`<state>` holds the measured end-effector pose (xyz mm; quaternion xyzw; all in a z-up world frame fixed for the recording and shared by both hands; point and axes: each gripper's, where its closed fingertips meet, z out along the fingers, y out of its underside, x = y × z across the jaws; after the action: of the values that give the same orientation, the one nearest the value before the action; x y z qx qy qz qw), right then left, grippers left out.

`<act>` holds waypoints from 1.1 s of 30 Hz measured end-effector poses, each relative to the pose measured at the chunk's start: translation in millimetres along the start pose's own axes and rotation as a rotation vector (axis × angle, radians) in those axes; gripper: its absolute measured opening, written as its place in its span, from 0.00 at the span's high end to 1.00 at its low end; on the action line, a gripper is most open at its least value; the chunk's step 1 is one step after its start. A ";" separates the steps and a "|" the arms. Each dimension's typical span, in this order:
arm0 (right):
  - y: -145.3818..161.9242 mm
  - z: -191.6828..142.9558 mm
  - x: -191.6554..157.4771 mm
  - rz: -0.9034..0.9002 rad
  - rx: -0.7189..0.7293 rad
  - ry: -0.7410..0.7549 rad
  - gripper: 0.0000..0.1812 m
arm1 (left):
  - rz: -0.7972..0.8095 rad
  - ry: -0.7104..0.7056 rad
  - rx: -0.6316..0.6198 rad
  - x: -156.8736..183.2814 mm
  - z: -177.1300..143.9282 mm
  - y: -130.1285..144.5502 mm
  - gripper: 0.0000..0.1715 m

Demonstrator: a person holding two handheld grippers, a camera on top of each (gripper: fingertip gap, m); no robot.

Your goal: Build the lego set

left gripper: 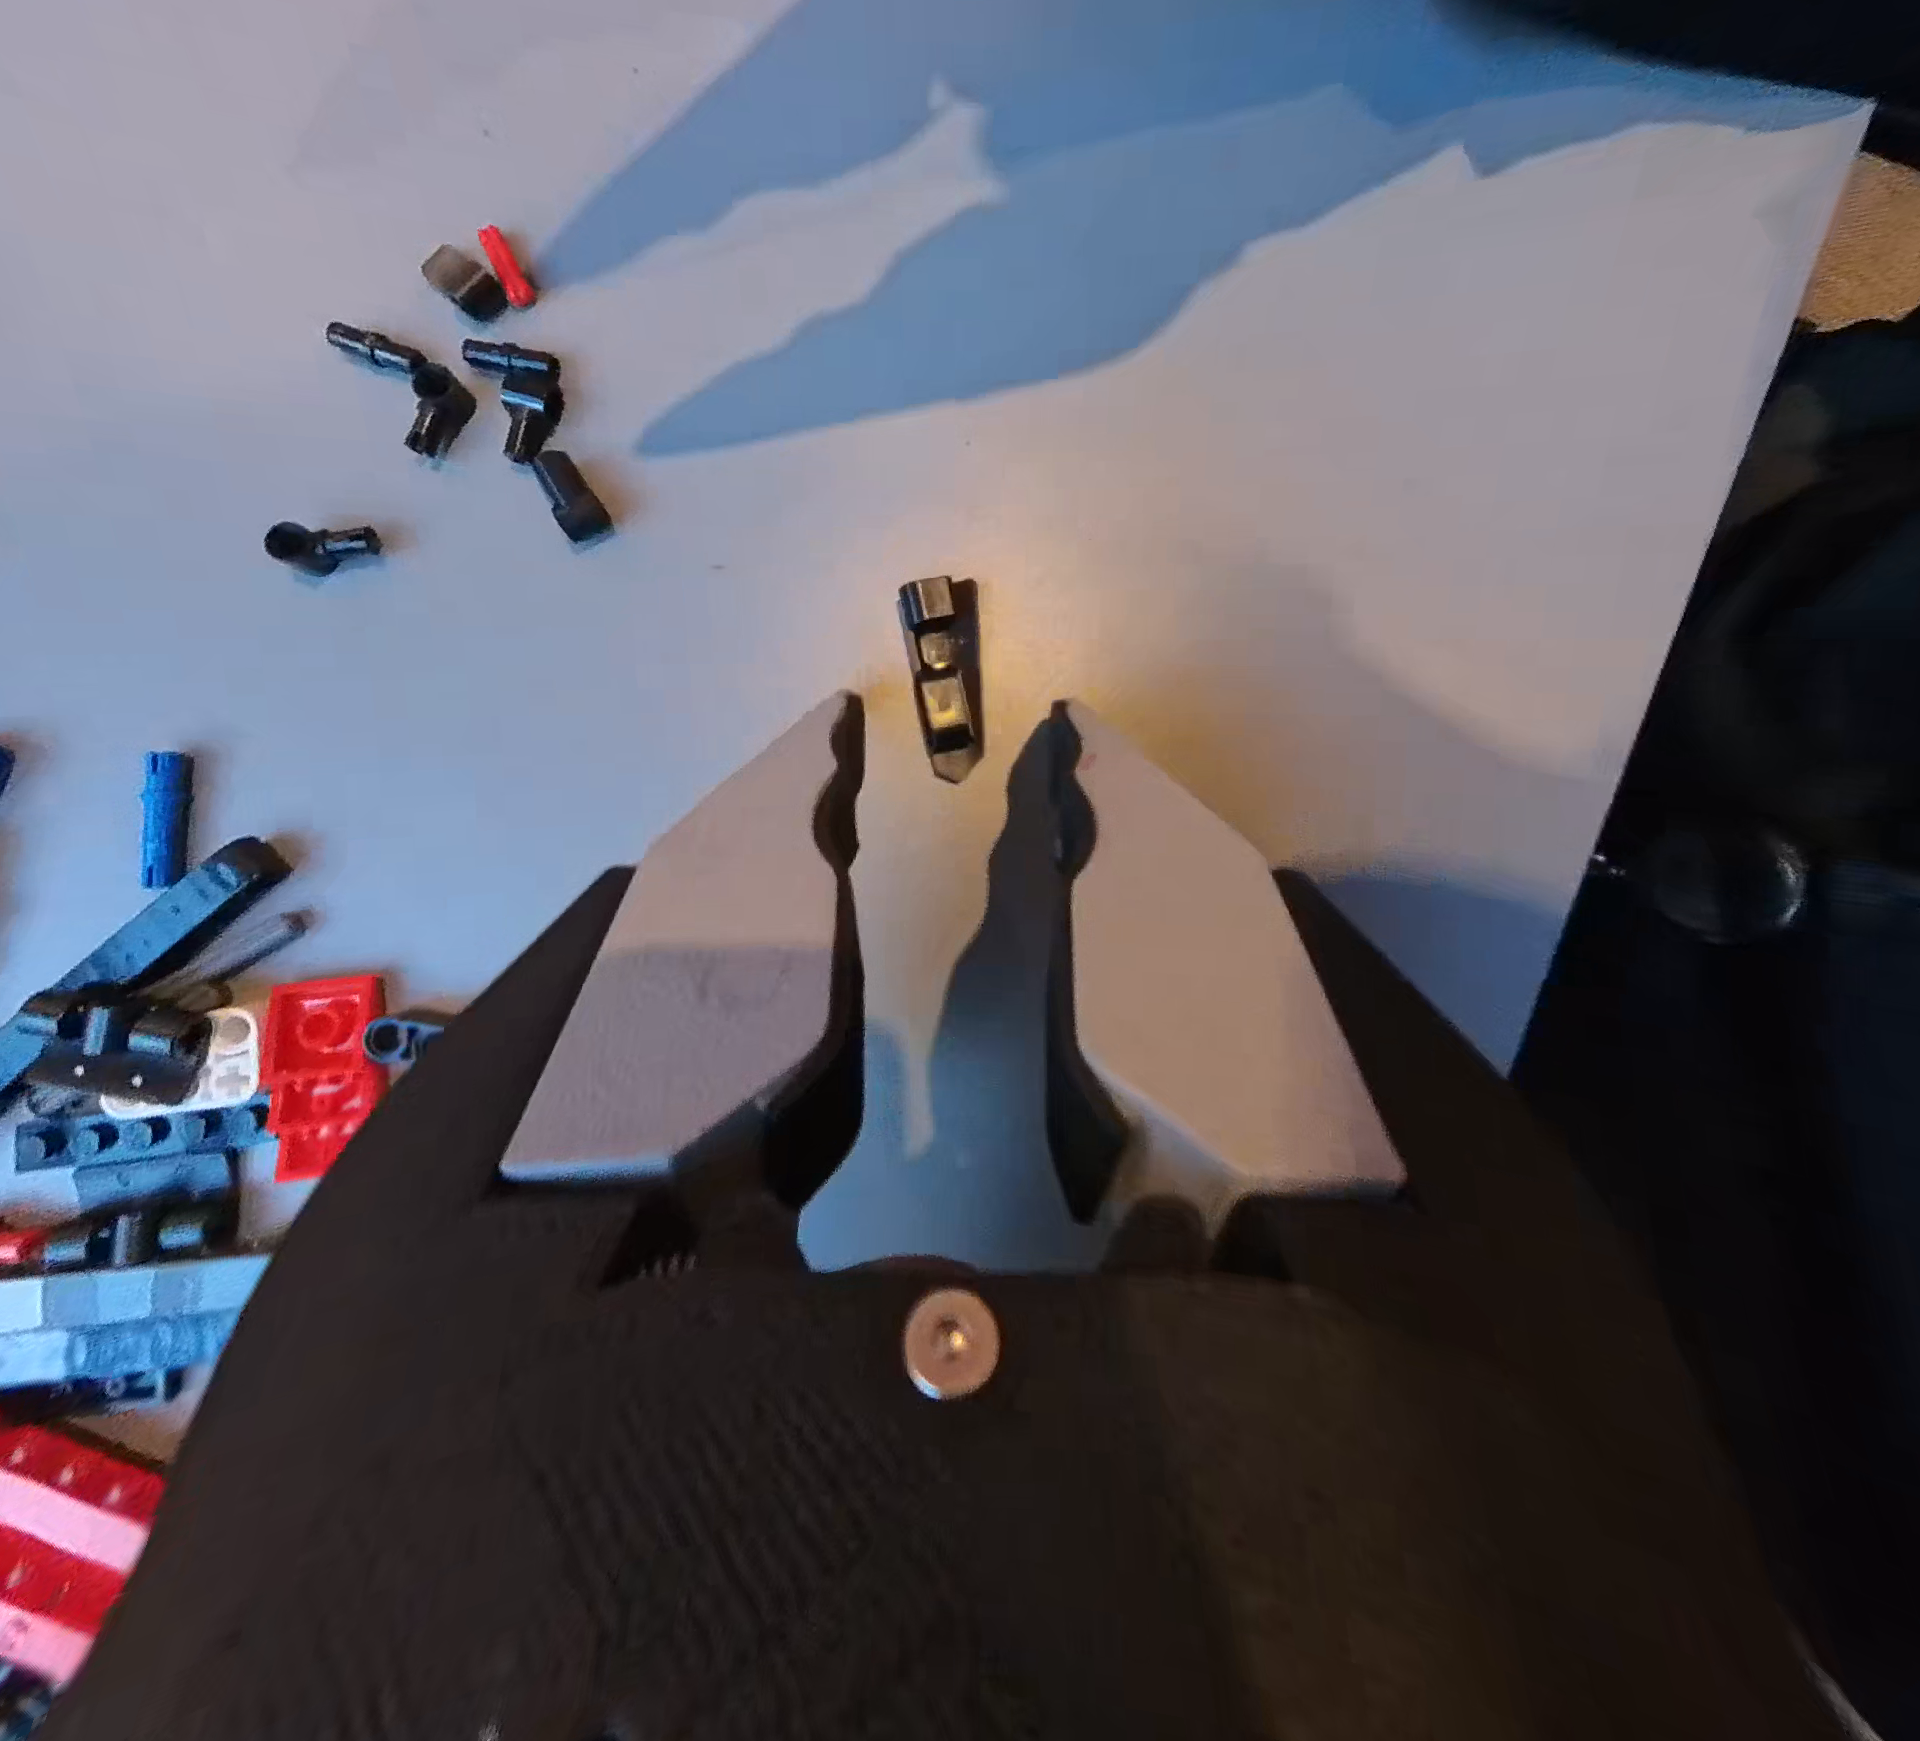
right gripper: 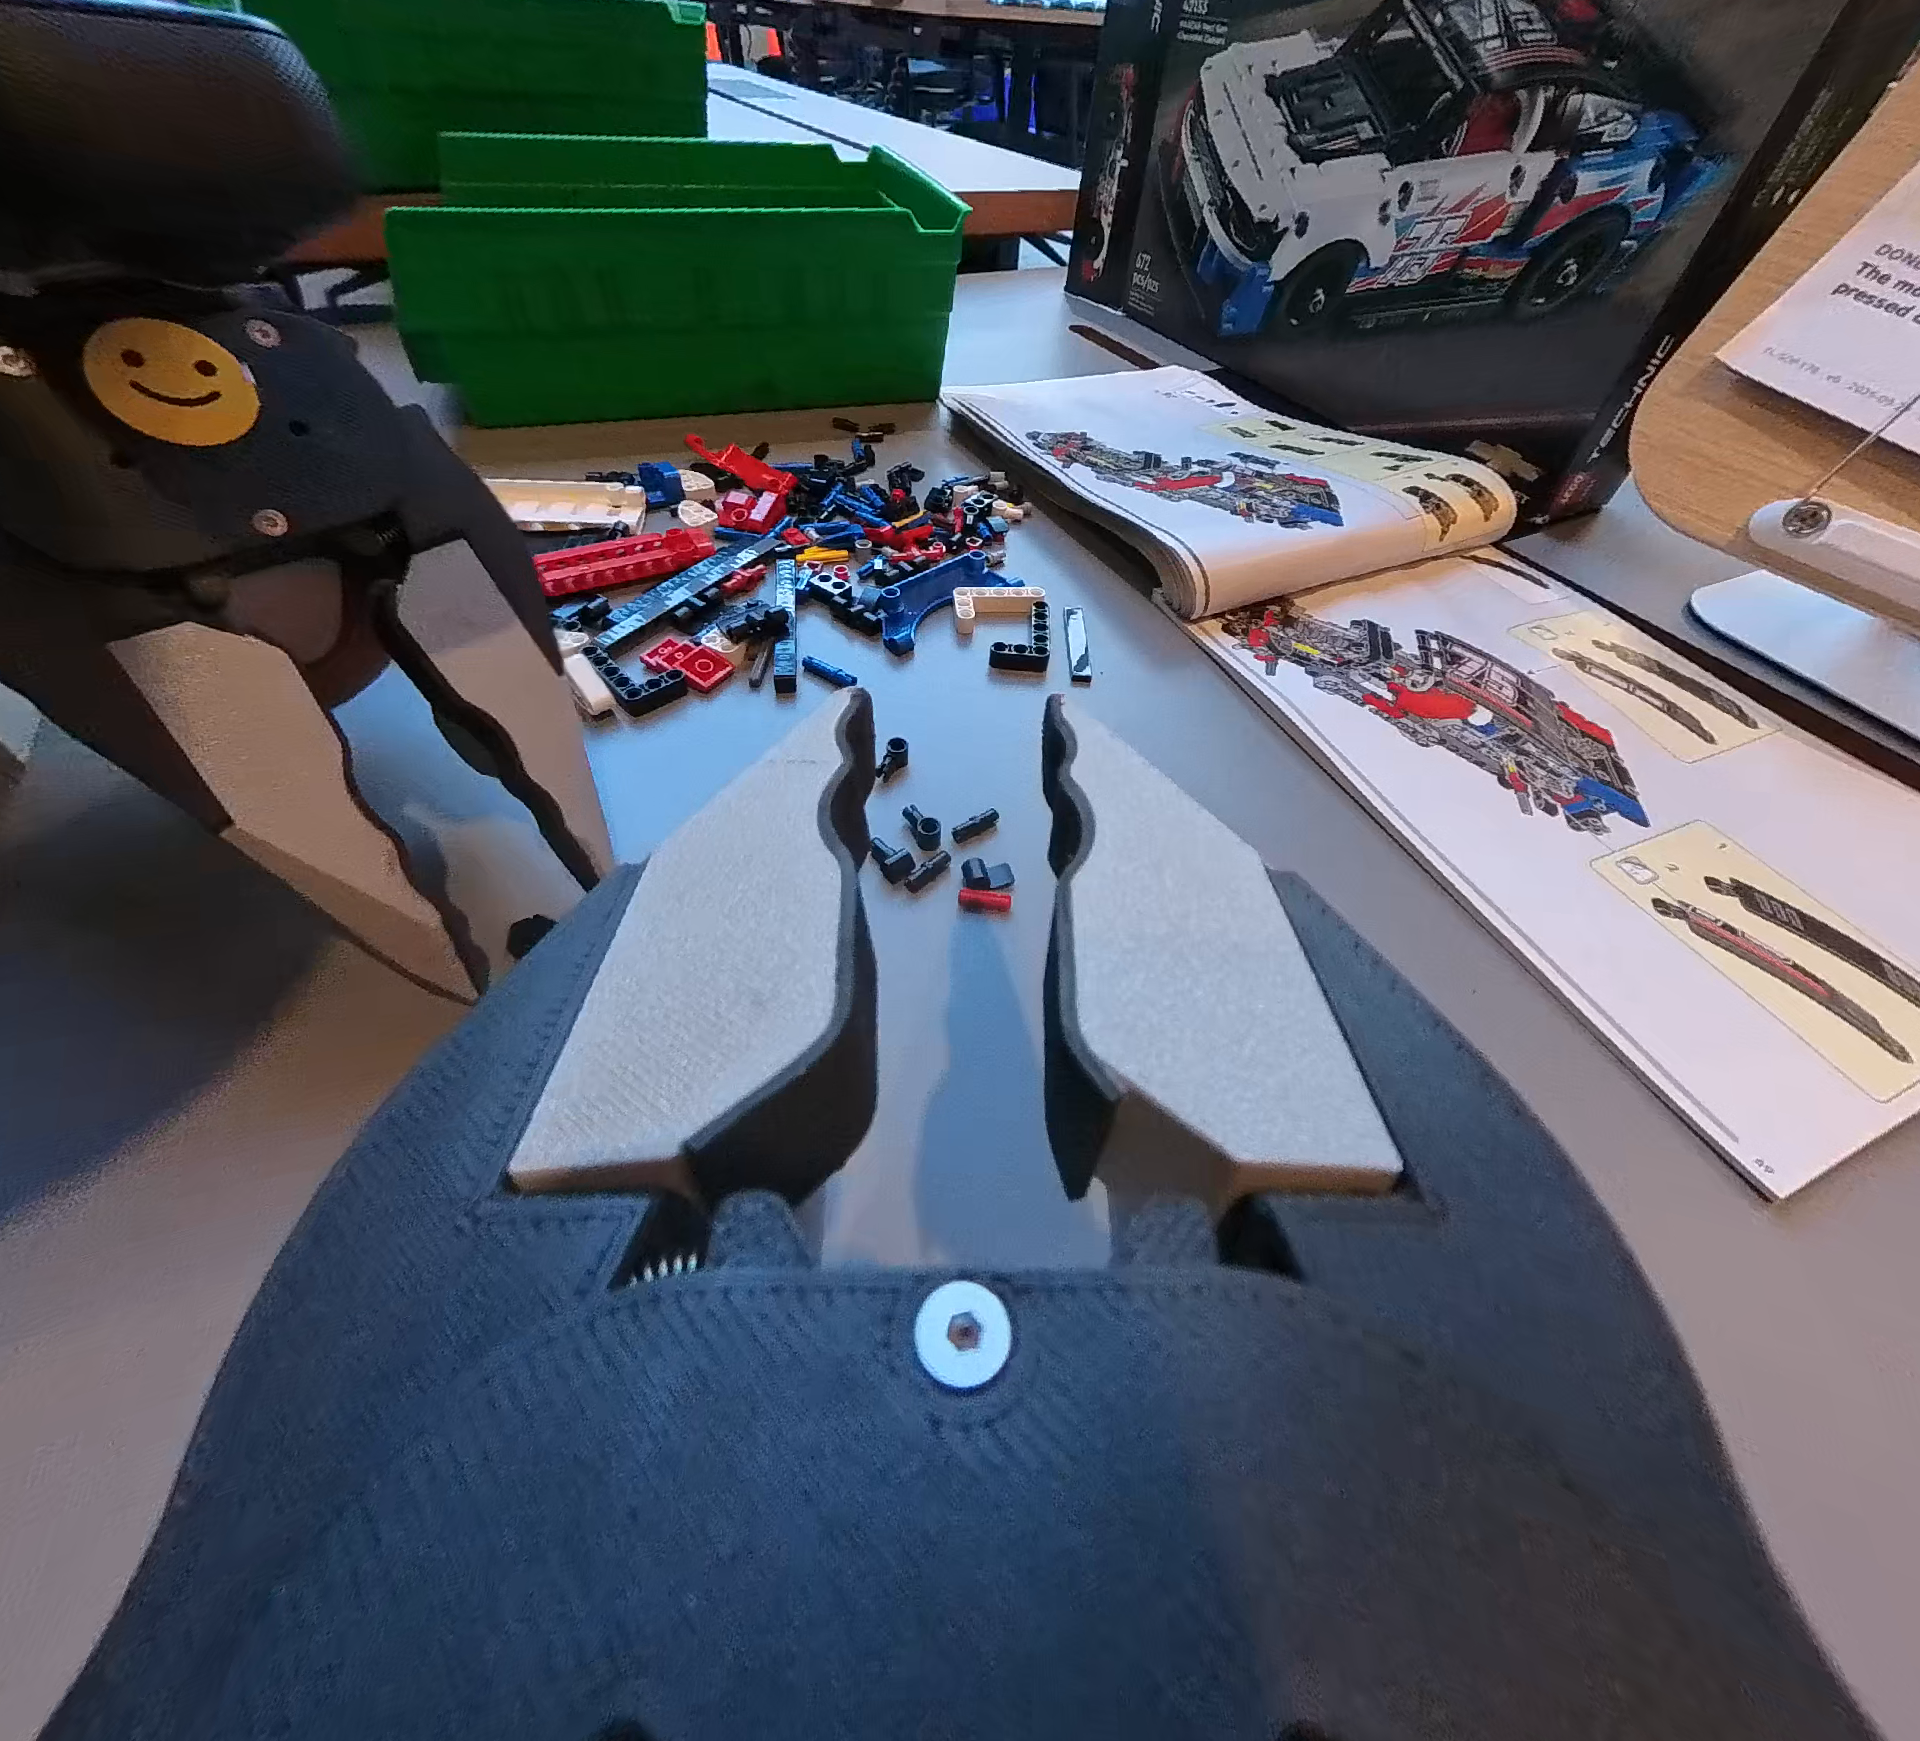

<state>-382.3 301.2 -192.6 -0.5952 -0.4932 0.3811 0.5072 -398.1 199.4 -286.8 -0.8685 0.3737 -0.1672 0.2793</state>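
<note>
In the left wrist view my left gripper point(left gripper: 956, 715) is open and empty above the grey table point(left gripper: 1247, 548). A small black lego piece point(left gripper: 940, 678) lies on the table just beyond and between its fingertips. A cluster of small black connectors point(left gripper: 468, 403) with a red pin point(left gripper: 506, 266) lies farther left. In the right wrist view my right gripper point(right gripper: 956, 720) is open and empty, low over the table. The same black connectors point(right gripper: 930, 844) and red pin point(right gripper: 984, 901) lie between and beyond its fingers. The left gripper point(right gripper: 457, 948) shows at the left, pointing down at the table.
A pile of red, blue, black and white lego parts point(right gripper: 790, 559) lies behind the connectors; it also shows in the left wrist view point(left gripper: 156, 1099). An open instruction booklet point(right gripper: 1455, 715) lies at the right, the set's box point(right gripper: 1455, 112) behind it. Green bins point(right gripper: 675, 299) stand at the back. The table edge point(left gripper: 1683, 652) is at right. Tip to tip, the grippers are about 15 cm apart.
</note>
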 end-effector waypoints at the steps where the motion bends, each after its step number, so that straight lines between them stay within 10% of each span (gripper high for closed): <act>1: 0.6 0.1 0.2 0.002 -0.002 0.001 0.84 | 0.000 -0.006 -0.004 1.5 -1.3 2.0 0.81; 24: 3.8 1.3 0.2 0.015 -0.011 -0.005 0.85 | 0.007 0.209 0.120 53.7 9.8 -12.5 0.80; 33: 2.4 1.7 -7.0 0.011 -0.009 -0.029 0.85 | 0.022 -0.063 0.120 -10.1 -13.9 -9.7 0.77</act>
<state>-385.0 294.8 -195.6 -0.5946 -0.4989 0.3903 0.4953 -406.4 207.4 -270.8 -0.8510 0.3634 -0.1586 0.3443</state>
